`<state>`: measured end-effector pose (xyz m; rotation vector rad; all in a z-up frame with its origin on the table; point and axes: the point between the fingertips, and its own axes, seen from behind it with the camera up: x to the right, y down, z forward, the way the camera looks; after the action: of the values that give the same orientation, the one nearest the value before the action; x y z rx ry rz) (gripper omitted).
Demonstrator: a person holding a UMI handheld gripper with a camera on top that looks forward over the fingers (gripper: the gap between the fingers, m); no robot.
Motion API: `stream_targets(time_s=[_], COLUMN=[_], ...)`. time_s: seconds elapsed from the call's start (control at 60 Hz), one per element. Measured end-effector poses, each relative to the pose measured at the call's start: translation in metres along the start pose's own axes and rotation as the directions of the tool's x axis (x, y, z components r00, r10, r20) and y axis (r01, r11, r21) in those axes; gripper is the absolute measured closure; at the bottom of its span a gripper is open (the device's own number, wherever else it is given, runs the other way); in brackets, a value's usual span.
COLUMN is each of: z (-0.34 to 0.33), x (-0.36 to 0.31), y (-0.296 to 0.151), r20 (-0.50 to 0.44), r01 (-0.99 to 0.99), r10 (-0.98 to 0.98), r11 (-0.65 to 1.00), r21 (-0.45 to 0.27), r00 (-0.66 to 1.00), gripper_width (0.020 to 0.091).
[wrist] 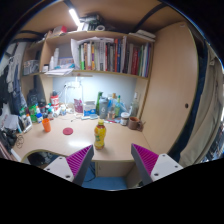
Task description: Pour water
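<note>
I held the gripper (112,160) released and empty well short of the yellow bottle (100,134) on the desk (60,142), judging it needed a straight, centred approach.

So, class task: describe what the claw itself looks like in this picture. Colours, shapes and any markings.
The claw has two fingers. Each finger has a pale, whitish body and carries a magenta pad on its inner face, wedge-shaped and ribbed with fine lines. No cables, writing, hand or sleeve show.
</note>
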<state>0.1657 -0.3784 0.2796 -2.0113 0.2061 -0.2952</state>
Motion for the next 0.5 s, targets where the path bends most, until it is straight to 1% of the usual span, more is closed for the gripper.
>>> stream_targets(time_s=[0.133,0.267,0.383,0.5], z=[-0.008,-0.004,0.014,0.051], x=[0.007,0.006,0.009,0.006], y=[-0.008,-0.012,-0.005,0.014], r20=[-0.035,-0.045,-0.043,-0.019], r01=[-0.014,-0.032,-0.031,-0.05], r10=[0.015,0.033,0.032,0.051], r11=[1.0,0.999,0.999,0.998], r21=[0.021,0.036,0.04,0.042], r00=[0.999,0.998,0.999,0.999], gripper_width=[0.027,0.027,0.027,0.0269])
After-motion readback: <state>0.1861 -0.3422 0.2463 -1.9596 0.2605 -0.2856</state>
